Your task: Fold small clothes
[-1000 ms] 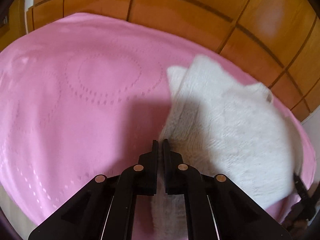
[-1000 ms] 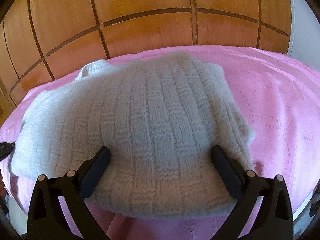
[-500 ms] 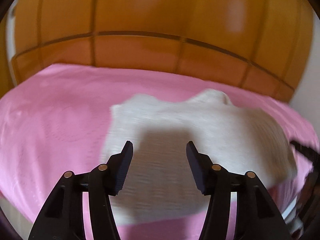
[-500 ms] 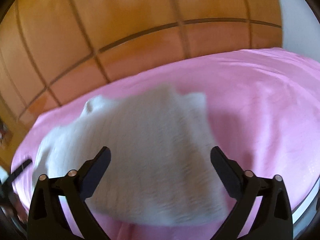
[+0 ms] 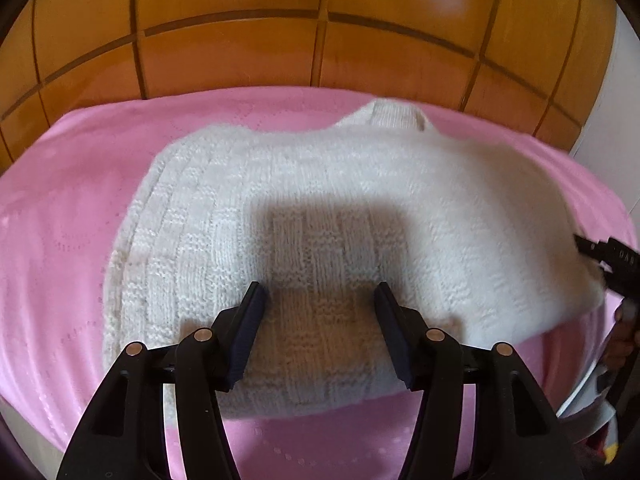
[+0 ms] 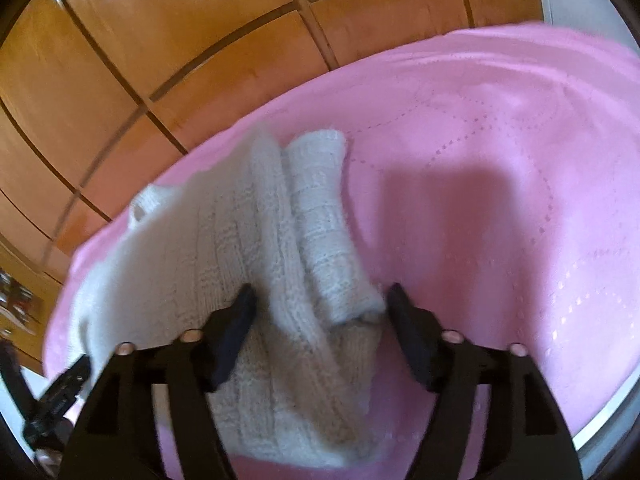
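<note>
Nearest you, your left gripper [image 5: 318, 300] hangs over the near middle of the white knitted sweater [image 5: 320, 208]; its jaws have just been opening, and they stand parted with only knit beneath them, nothing pinched. Your right gripper [image 6: 318, 304] is released too, its jaws spread wide astride the sweater's right edge, where the folded layers stack up beside bare pink blanket [image 6: 500, 200]. The sweater lies folded on that blanket, toward the near side, its collar [image 5: 394, 116] pointing away from you at the far edge. It looks to me like one fold is down and the bundle wants either squaring or a last fold. So come down on the near hem with both grippers at matching spots, catch every layer on the right side, not just the top one, and lift evenly so the stack doesn't slide. Beyond the blanket's far edge, the wooden panelled wall [image 5: 320, 20] gives you a straight line to square against.
</note>
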`<state>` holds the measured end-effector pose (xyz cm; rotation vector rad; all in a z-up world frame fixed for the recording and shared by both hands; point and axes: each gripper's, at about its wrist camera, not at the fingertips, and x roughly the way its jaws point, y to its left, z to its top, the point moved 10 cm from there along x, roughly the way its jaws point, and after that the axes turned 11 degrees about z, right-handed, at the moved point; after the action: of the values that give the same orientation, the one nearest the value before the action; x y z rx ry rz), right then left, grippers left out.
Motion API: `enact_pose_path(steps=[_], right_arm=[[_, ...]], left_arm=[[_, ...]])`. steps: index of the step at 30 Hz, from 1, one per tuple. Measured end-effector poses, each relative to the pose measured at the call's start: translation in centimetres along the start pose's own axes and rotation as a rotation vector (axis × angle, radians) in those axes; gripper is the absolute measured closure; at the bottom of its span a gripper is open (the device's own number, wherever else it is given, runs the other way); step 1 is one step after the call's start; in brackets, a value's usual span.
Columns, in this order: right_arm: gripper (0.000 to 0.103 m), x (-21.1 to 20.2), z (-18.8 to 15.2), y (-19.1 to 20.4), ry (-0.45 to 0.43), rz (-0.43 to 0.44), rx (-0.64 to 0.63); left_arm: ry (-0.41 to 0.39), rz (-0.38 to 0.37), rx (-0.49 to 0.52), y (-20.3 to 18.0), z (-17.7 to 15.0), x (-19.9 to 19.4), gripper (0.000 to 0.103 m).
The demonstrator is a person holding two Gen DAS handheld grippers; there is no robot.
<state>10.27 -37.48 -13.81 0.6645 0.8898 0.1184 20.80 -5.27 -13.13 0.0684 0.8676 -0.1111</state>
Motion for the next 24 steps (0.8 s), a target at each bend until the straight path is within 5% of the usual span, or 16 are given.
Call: enact_pose_path(steps=[5, 12, 24], right_arm=[[0.006, 0.1, -1.2, 1.0, 0.041, 0.029, -0.063], [0.074, 0.5, -1.9, 3.4, 0.110, 0.030, -0.120], [0.084, 0.2, -1.3, 6.8, 0.149, 0.004, -0.142]], left_arm=[[-0.010, -0.022, -0.070, 0.9, 0.2, -0.7, 0.042], [0.000, 0.018, -0.078, 1.3, -0.1, -0.6, 0.042], [0.005, 0.001, -0.061, 1.4, -0.3, 0.1, 0.042]])
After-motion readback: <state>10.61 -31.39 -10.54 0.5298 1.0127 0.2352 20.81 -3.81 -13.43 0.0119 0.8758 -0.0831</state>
